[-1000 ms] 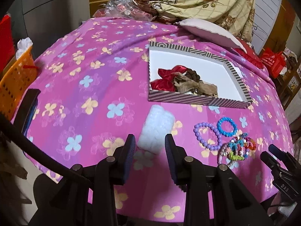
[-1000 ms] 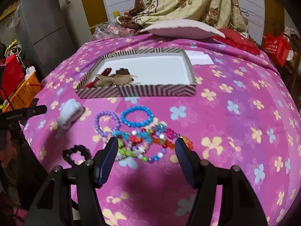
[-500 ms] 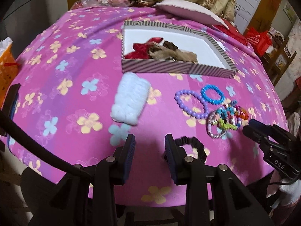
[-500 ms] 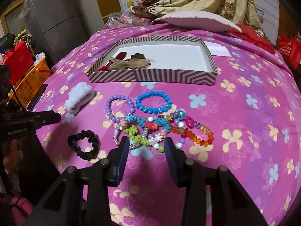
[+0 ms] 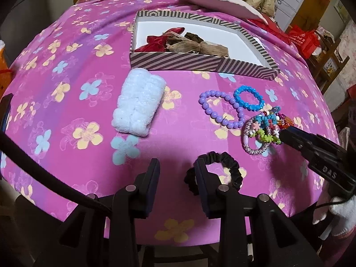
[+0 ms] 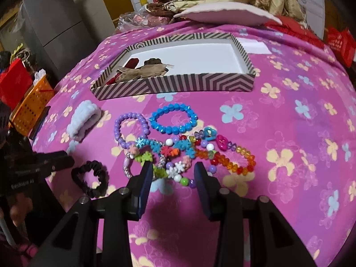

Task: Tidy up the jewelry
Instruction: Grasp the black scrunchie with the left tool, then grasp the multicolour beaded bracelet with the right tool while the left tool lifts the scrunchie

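My left gripper [image 5: 176,171] is open, low over the pink flowered cloth. Its right finger overlaps the left edge of a black scrunchie [image 5: 231,166]. My right gripper [image 6: 173,171] is open, its jaws narrowed. Its fingers straddle the near edge of a tangled pile of bead bracelets [image 6: 169,151], with loose beads between them that the pads do not press. Beside the pile lie a purple bracelet [image 6: 118,124], a blue bracelet [image 6: 155,122] and an orange-red one [image 6: 231,164]. A striped box [image 6: 178,84] further back holds a red bow and brown hair ties.
A white fluffy band [image 5: 138,104] lies left of the bracelets, in front of the box. Pillows and bedding are heaped at the far edge. An orange basket [image 6: 29,106] stands off the left side. The cloth's near edge drops away under both grippers.
Both grippers have come down closer to the cloth. The left one moved from the white band to the black scrunchie. The right jaws have narrowed around the near beads.
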`<state>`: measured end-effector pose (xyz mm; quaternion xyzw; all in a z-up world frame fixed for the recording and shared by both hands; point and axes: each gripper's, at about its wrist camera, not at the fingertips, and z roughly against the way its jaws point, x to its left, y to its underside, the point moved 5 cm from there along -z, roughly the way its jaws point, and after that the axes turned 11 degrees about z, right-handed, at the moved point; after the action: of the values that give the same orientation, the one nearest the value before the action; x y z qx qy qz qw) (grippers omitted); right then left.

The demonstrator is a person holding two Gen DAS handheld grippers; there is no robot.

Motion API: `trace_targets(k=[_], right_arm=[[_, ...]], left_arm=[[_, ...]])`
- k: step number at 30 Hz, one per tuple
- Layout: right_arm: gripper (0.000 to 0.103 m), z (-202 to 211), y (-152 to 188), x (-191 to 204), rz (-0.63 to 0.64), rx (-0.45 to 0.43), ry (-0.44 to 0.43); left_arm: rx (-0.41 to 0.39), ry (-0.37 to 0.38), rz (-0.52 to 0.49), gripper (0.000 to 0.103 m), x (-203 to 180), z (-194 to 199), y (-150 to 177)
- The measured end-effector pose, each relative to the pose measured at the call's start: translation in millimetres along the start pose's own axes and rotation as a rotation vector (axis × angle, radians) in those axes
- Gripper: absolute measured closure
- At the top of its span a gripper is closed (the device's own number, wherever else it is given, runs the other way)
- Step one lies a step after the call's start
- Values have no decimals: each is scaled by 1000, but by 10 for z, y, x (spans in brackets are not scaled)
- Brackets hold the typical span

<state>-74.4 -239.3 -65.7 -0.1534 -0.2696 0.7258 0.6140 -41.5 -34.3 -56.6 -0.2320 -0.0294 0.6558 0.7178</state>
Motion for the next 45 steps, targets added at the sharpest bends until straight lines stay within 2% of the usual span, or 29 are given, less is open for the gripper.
trace_targets(k=[6, 10, 15, 17, 18, 19, 20, 23, 26, 36, 45], right_arm=[[70, -151, 12, -100, -40, 28, -11], [71, -204, 1, -126, -50, 27, -19], [73, -233, -32, -115, -29, 24, -2], [77, -240, -26, -104, -19, 17, -9], [86, -244, -24, -99, -21, 16, -23], [89, -243, -23, -103, -23, 12, -24], [89, -245, -21, -110, -24, 13, -20], [90, -197, -32, -96, -27, -1, -32], [90, -70, -86, -43, -16, -29, -42], [90, 463, -447, 101, 26, -147, -74], [90, 795, -773, 80, 60, -222, -53]], left_arm=[[21, 23, -28, 50, -40, -62, 12], [44, 47, -56, 46, -99, -117, 31], [73, 33, -93, 45, -173, -240, 64], [60, 23, -109, 45, -201, -252, 56], [53, 18, -121, 45, -217, -256, 54], [45, 9, -139, 47, -238, -263, 57], [38, 4, -149, 58, -244, -270, 66], [26, -16, -164, 75, -241, -278, 57], [45, 24, -118, 77, -189, -248, 25], [-31, 63, -100, 78, -227, 95, -155], [-89, 71, -94, 78, -317, 335, -451]])
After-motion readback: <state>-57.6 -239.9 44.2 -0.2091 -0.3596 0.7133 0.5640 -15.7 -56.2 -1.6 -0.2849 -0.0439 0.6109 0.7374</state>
